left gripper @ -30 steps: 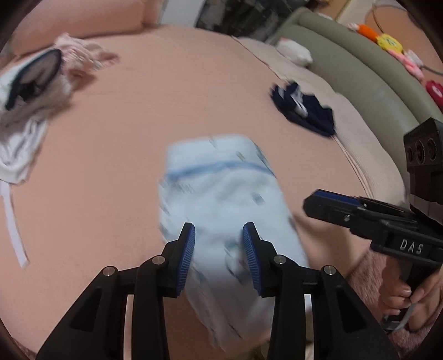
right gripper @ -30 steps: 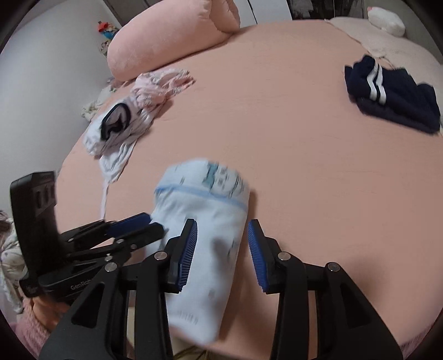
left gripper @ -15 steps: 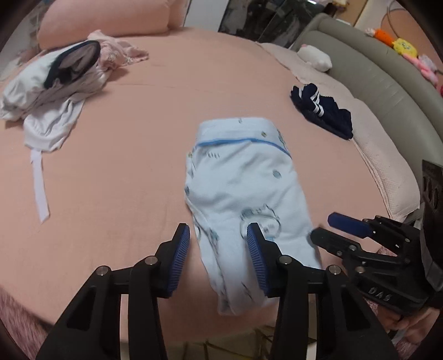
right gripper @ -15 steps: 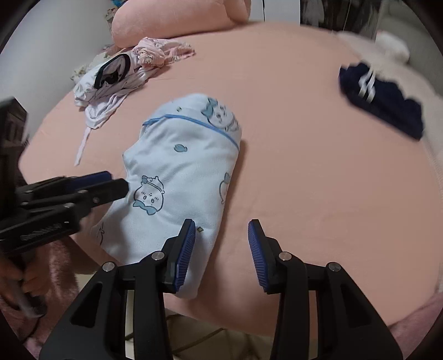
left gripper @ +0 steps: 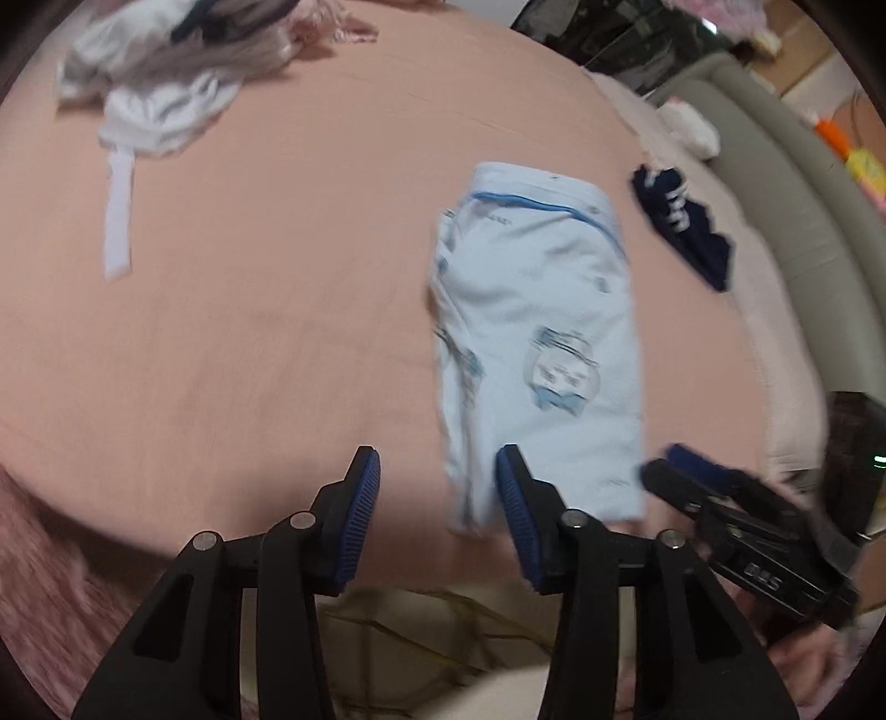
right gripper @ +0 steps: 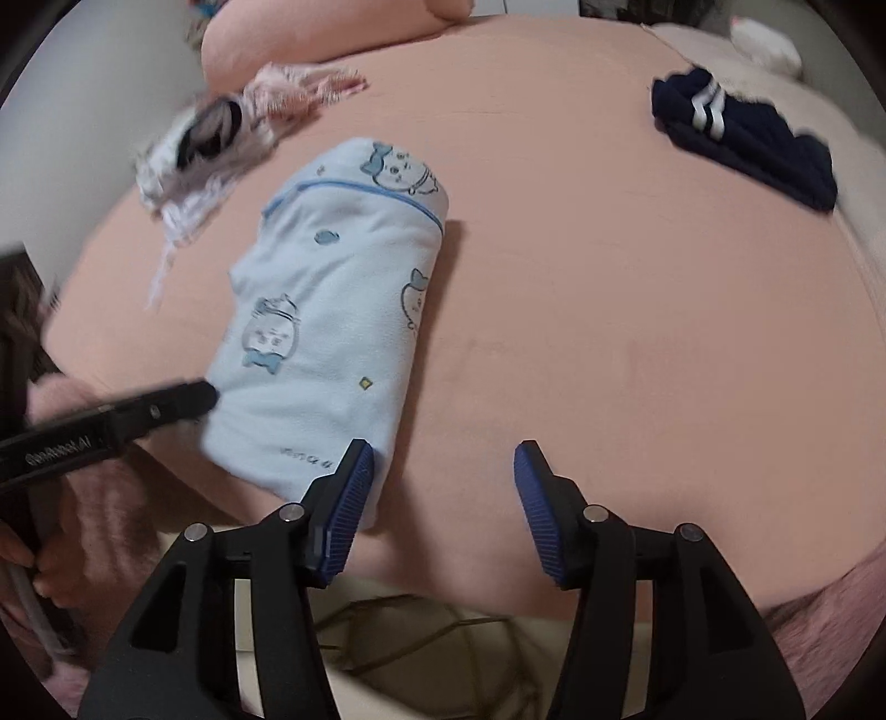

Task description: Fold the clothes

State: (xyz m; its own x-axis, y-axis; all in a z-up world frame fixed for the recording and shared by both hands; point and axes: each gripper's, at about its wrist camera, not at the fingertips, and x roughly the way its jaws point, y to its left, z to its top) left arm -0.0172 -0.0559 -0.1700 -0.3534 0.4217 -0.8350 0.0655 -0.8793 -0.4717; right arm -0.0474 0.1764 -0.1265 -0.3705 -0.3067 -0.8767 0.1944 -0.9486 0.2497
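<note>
A light blue folded garment (left gripper: 537, 343) with cartoon prints lies flat on the pink bed sheet (left gripper: 249, 277), near the bed's front edge. My left gripper (left gripper: 437, 465) hovers open at the garment's near left corner, and its pads press on nothing. In the right wrist view the same garment (right gripper: 332, 310) lies left of centre. My right gripper (right gripper: 443, 459) is beside the garment's near right corner, its jaws opening with only bare sheet (right gripper: 609, 277) between them. Each gripper shows in the other's view: the right gripper (left gripper: 681, 471) and the left gripper (right gripper: 205, 393).
A navy garment with white stripes (right gripper: 742, 149) lies at the far right of the bed. A loose pile of white and pink clothes (left gripper: 160, 83) with a trailing white strap (left gripper: 119, 221) sits at the far left. A pink pillow (right gripper: 310, 33) is behind it. A grey padded edge (left gripper: 775, 183) runs along the right.
The blue garment, earlier blurred between both pairs of jaws, now lies still on the sheet. Both grippers have drawn back toward the bed's front edge, and the right jaws stand wider.
</note>
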